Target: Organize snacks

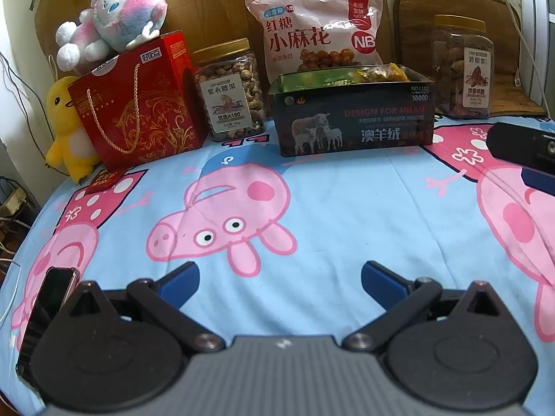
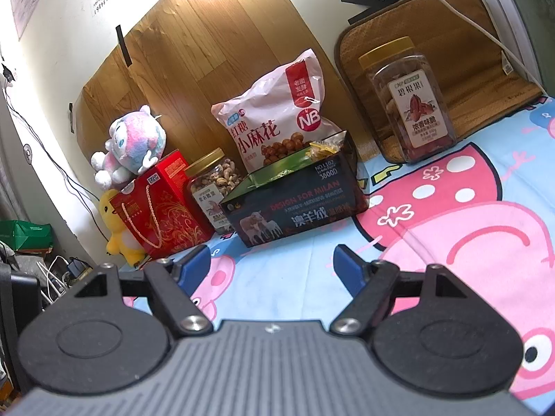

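A dark open box (image 1: 353,118) (image 2: 295,208) with small snack packets inside stands at the back of the table. Behind it leans a pink snack bag (image 1: 315,31) (image 2: 277,118). A cashew jar (image 1: 230,90) (image 2: 215,187) stands to its left, a pecan jar (image 1: 463,69) (image 2: 412,104) to its right, and a red gift box (image 1: 138,104) (image 2: 163,204) further left. My left gripper (image 1: 280,280) is open and empty, well in front of the box. My right gripper (image 2: 272,270) is open and empty; it also shows in the left wrist view (image 1: 523,152) at the right edge.
A pink plush (image 1: 114,20) lies on the red box and a yellow duck plush (image 1: 66,128) stands beside it. A phone (image 1: 45,315) lies at the table's front left. A cartoon pig cloth (image 1: 277,208) covers the table. A woven mat (image 2: 433,52) leans behind the pecan jar.
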`<state>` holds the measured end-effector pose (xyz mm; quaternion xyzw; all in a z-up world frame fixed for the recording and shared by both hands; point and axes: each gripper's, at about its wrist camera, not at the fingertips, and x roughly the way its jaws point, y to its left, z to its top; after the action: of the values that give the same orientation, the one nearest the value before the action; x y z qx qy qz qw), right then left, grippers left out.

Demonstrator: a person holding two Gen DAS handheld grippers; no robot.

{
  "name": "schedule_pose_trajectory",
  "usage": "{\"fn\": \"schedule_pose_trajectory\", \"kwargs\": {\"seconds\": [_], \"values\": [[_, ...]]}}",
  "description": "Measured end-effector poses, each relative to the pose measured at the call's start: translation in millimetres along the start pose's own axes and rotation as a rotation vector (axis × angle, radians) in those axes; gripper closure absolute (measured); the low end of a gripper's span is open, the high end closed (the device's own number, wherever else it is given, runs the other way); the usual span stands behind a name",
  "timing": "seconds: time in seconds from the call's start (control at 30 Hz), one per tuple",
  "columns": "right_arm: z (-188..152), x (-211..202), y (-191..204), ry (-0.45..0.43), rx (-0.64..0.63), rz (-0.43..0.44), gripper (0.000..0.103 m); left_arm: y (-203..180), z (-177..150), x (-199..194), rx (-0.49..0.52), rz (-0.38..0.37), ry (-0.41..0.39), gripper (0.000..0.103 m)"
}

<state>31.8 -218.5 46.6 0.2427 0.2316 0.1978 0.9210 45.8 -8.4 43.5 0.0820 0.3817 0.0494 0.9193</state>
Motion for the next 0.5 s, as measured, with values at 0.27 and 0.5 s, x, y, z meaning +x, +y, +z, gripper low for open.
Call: {"fn": "schedule_pose_trajectory", "kwargs": {"seconds": [0.27, 0.5], "values": [[0.1, 0.0, 0.2, 0.000, 0.000, 0.000, 0.023, -0.4, 0.1, 0.4, 0.002, 0.000, 0.002, 0.000], [0.4, 0.2, -0.3, 0.001, 0.000, 0.001, 0.023, -1.7, -0.9, 0.4, 0.006, 0.003, 0.001, 0.000]]}}
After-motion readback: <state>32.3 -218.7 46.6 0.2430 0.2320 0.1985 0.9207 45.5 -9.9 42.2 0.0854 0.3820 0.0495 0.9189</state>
